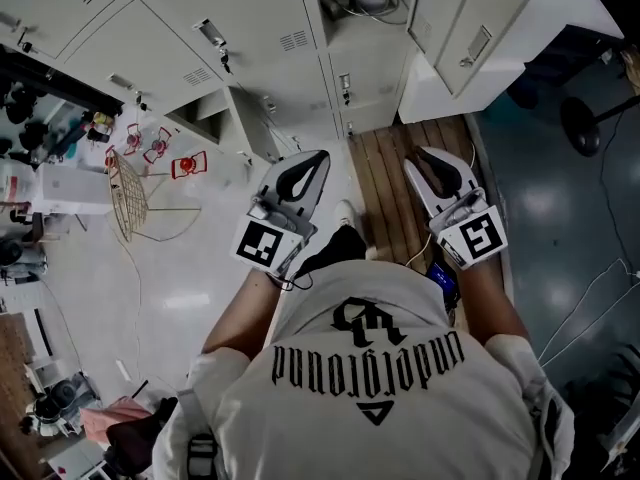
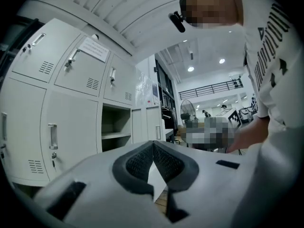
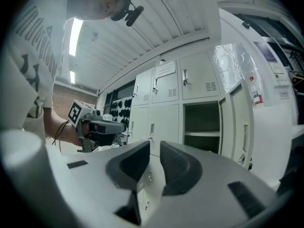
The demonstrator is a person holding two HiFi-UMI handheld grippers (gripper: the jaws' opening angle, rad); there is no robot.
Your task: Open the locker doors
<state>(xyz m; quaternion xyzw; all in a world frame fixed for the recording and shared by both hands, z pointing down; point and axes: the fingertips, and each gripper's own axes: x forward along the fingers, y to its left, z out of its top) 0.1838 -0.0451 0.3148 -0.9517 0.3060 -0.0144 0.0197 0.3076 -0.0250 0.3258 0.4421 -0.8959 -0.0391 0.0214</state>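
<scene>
Lockers (image 1: 240, 18) beyond wooden floor strip (image 1: 385, 173)

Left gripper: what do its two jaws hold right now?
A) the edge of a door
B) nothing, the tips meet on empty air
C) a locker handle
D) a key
B: in the left gripper view the left gripper has its jaw tips together with nothing between them, and the lockers stand apart from it in the background.
</scene>
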